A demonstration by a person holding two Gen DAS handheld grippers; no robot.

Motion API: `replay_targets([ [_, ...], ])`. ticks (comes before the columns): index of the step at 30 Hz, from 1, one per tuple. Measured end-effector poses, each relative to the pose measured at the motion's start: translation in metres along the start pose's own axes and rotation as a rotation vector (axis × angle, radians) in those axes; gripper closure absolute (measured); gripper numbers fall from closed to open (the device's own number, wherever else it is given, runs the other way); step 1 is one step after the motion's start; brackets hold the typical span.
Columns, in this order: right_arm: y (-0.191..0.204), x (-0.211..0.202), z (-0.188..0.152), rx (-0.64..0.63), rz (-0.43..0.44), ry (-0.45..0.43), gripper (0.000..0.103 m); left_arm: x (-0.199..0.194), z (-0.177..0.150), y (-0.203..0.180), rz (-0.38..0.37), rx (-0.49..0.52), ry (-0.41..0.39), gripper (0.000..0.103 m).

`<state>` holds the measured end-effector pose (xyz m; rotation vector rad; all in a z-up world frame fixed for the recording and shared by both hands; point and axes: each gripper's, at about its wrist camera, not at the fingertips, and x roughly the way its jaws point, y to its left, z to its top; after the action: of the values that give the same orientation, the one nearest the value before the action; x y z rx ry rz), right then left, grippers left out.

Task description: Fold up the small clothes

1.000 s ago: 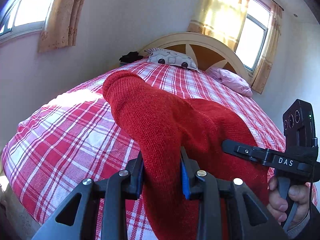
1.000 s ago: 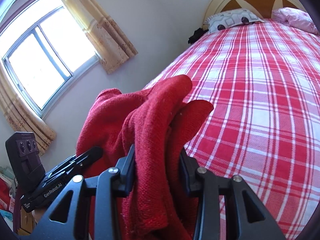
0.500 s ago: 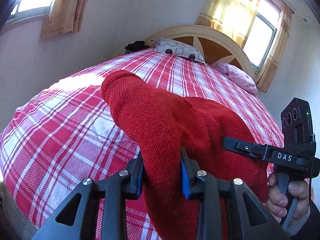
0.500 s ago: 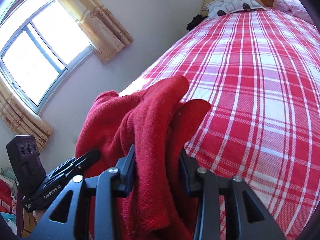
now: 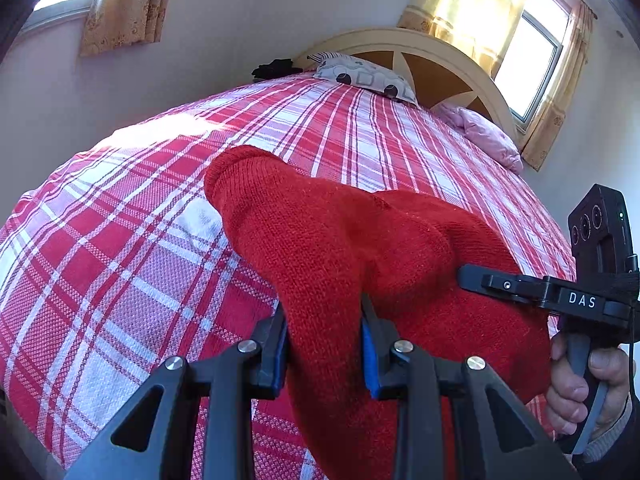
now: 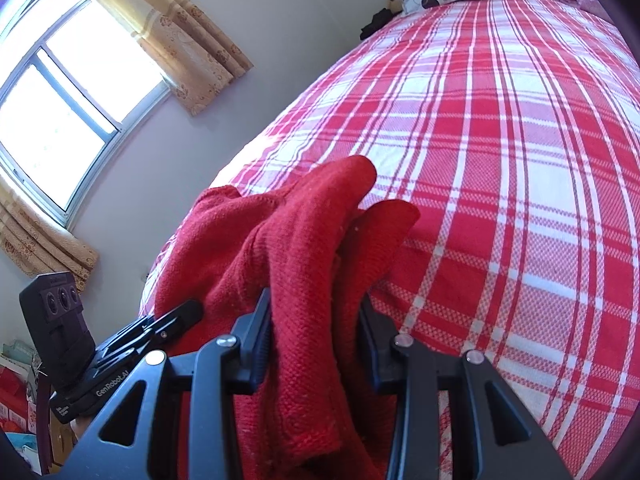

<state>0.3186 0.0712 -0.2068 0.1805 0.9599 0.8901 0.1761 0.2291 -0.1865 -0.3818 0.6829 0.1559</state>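
Observation:
A red knitted garment (image 5: pixel 320 248) hangs between both grippers above the red-and-white checked bed (image 5: pixel 120 240). My left gripper (image 5: pixel 324 336) is shut on a thick fold of it, and a sleeve-like end juts forward past the jaws. In the right wrist view my right gripper (image 6: pixel 316 332) is shut on another bunched part of the red garment (image 6: pixel 304 240). The right gripper's body (image 5: pixel 560 296) shows at the right edge of the left view, held by a hand (image 5: pixel 584 392). The left gripper's body (image 6: pixel 120 344) shows at the lower left of the right view.
A patterned pillow (image 5: pixel 364 78) and a pink pillow (image 5: pixel 480 136) lie at the headboard (image 5: pixel 420 48). A dark item (image 5: pixel 276 68) sits at the bed's far corner. Curtained windows (image 6: pixel 60 96) flank the bed. Checked bedspread (image 6: pixel 500 200) stretches ahead and to the right.
Both grippers have sunk toward the bed with the garment still clamped. The bedspread now fills more of each view and the wall less.

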Motion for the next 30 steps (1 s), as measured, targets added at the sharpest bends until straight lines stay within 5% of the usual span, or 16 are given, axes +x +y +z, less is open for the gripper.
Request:
replay_targets([
  [14,-0.020,0.017,0.003,0.056,0.003,0.050,0.059,0.012,-0.007,0.010,-0.023,0.000,-0.009,0.069],
  [20,-0.018,0.015,0.001,0.055,-0.025,0.060,0.054,0.013,-0.008,0.014,-0.016,-0.021,-0.006,0.057],
  [24,-0.013,0.004,0.000,0.044,-0.046,0.048,0.046,0.005,-0.009,0.014,0.023,-0.032,0.003,0.047],
  [30,-0.014,-0.034,-0.008,0.068,-0.082,-0.014,0.041,-0.015,-0.013,0.011,0.073,0.004,0.009,0.046],
])
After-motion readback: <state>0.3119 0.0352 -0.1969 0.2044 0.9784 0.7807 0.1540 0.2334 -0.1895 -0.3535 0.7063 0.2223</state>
